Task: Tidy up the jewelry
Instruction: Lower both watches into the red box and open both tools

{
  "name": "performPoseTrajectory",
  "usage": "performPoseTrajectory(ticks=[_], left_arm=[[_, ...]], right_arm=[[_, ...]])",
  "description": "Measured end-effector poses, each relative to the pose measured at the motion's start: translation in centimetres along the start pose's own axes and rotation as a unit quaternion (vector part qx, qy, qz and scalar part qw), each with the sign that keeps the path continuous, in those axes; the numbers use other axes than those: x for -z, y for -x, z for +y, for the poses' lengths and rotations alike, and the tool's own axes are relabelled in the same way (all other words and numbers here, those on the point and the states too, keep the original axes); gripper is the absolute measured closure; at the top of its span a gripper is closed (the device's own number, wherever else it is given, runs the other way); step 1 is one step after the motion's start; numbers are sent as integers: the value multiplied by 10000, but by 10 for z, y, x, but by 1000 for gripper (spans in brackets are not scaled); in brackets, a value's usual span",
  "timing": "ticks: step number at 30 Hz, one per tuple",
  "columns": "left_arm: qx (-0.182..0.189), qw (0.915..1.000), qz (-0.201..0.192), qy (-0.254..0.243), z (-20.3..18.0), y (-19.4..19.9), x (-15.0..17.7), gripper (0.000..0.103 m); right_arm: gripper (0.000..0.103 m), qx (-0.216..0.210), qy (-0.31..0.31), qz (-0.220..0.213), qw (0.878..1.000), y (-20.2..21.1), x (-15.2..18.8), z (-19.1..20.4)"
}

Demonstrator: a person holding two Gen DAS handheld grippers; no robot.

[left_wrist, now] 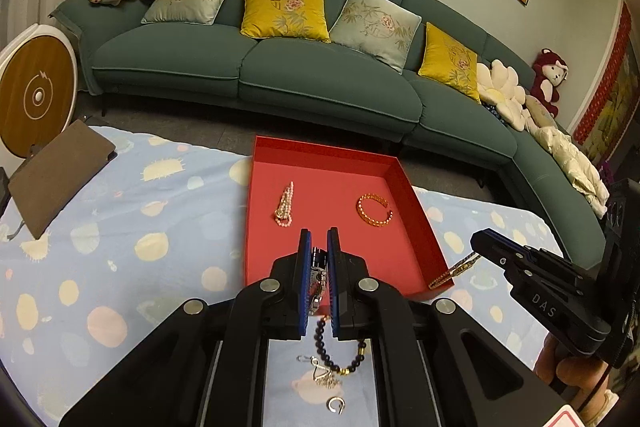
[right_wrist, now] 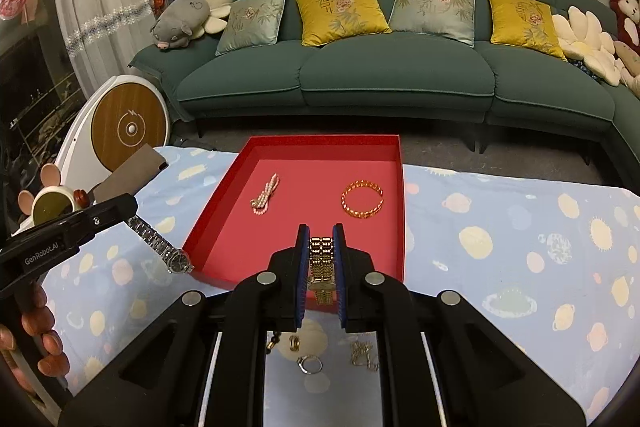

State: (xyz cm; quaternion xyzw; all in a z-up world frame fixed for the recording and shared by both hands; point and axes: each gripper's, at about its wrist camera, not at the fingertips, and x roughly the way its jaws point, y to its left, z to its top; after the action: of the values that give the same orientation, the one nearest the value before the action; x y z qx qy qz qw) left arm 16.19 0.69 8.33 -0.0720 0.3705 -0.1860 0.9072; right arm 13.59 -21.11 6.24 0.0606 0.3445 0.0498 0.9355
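A red tray lies on the blue patterned cloth and holds a pearl bracelet and a gold bangle. My left gripper is shut on a silver watch, which hangs above the cloth by the tray's near left corner. My right gripper is shut on a gold watch, held over the tray's near edge.
Below the grippers the cloth carries a dark bead bracelet, a thin chain and rings. A brown pad lies at the far left. A green sofa stands behind the table.
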Motion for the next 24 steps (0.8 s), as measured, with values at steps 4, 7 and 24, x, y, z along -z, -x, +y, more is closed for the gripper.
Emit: performPoseTrajectory(ticks=[4, 7, 24], left_arm=[[-28, 10000, 9, 72, 5, -23, -11, 98], [-16, 9998, 147, 117, 9, -44, -14, 98], [-462, 9976, 400, 319, 34, -99, -6, 95]], right_arm=[[92, 127, -151, 1, 9998, -21, -13, -12], [92, 201, -17, 76, 9998, -39, -22, -12], [91, 99, -83, 592, 9982, -111, -9, -30]])
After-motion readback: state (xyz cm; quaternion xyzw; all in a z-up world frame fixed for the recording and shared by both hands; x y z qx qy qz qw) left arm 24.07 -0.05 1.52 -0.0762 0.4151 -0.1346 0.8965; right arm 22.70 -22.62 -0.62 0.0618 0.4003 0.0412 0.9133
